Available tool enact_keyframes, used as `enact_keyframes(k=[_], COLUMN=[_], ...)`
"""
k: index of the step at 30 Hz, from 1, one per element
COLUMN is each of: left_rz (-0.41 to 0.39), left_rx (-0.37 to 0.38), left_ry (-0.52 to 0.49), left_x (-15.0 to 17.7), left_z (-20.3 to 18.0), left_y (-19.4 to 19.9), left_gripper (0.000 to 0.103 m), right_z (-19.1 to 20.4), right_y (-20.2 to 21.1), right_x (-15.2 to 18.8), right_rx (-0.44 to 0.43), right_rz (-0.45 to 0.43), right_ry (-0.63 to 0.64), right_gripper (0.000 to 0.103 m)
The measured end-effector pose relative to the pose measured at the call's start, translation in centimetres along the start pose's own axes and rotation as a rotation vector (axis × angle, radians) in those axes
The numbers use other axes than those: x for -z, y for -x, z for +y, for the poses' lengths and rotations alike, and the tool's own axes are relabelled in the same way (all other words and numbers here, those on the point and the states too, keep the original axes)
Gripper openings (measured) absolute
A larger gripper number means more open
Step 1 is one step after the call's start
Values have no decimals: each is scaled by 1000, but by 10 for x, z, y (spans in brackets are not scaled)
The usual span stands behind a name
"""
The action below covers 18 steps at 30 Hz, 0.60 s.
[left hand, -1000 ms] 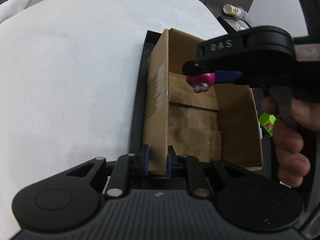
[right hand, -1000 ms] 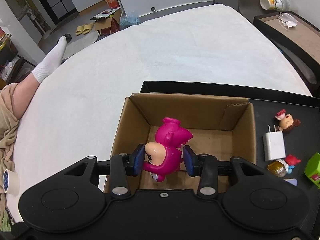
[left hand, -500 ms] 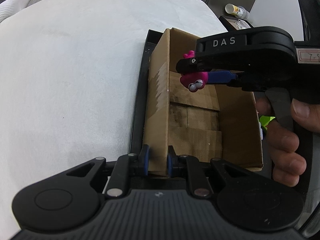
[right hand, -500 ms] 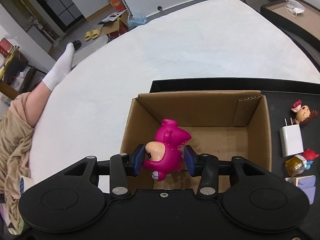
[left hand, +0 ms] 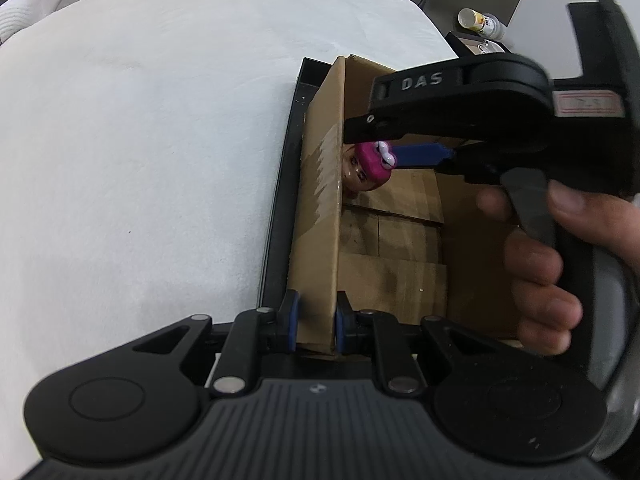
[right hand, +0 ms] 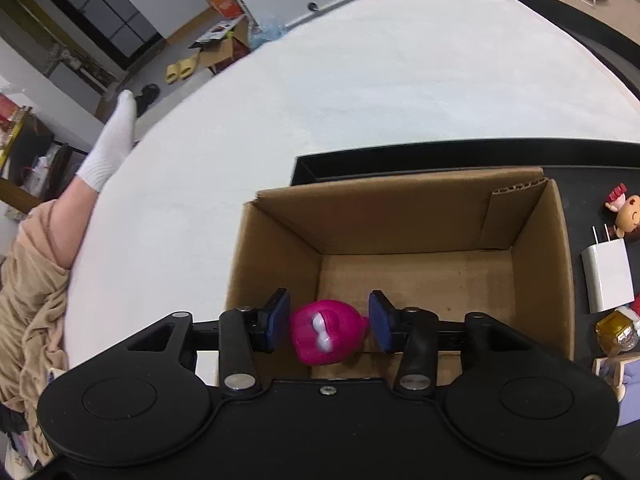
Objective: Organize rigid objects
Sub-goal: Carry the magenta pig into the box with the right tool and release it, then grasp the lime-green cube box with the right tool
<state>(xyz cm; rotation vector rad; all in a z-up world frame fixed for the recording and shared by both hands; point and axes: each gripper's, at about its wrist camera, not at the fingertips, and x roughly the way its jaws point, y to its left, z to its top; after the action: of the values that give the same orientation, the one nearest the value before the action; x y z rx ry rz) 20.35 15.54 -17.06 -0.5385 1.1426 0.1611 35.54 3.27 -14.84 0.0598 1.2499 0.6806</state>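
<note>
Cardboard, plain and corrugated, makes the box (right hand: pixel 400 216), which sits on a black tray (right hand: pixel 460 152) over a white fleecy cover (left hand: pixel 140 120). The left gripper (left hand: pixel 314 320) pinches the box's near wall, steadying it. The right gripper (right hand: pixel 329 322) stands spread, pads clear of the glossy pink toy (right hand: pixel 326 332), which looks just let go inside the box by that wall. I'd say one item is in; a doll (right hand: pixel 628 216), a smooth white charger (right hand: pixel 608 274) and an amber bottle (right hand: pixel 616 330) wait on the tray.
</note>
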Motion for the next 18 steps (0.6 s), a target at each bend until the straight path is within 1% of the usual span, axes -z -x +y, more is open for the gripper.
enact_keyframes(k=[1,2,8,11,18], left_rz=[1,2,0,-1,-3], left_rx=[-1,-1,-4,-6,-9], left_ry=[1,4,7,6,5], left_x=[0,0,1,1,1], left_z=[0,0,0,-1,-1], left_y=[0,0,-1,-2,-2], left_gripper=[17,17,17,17,17], right_z=[1,0,-1,-5,-34], right_y=[2,4,24,43,86], right_x=[0,-1,0,2,6], right_rx=[-3,-1,-11,-14,12], right_rz=[-2,-6,-34,-64,-129], right_ry=[5,6,10,14,-26], right_gripper=[49,50,50,50,50])
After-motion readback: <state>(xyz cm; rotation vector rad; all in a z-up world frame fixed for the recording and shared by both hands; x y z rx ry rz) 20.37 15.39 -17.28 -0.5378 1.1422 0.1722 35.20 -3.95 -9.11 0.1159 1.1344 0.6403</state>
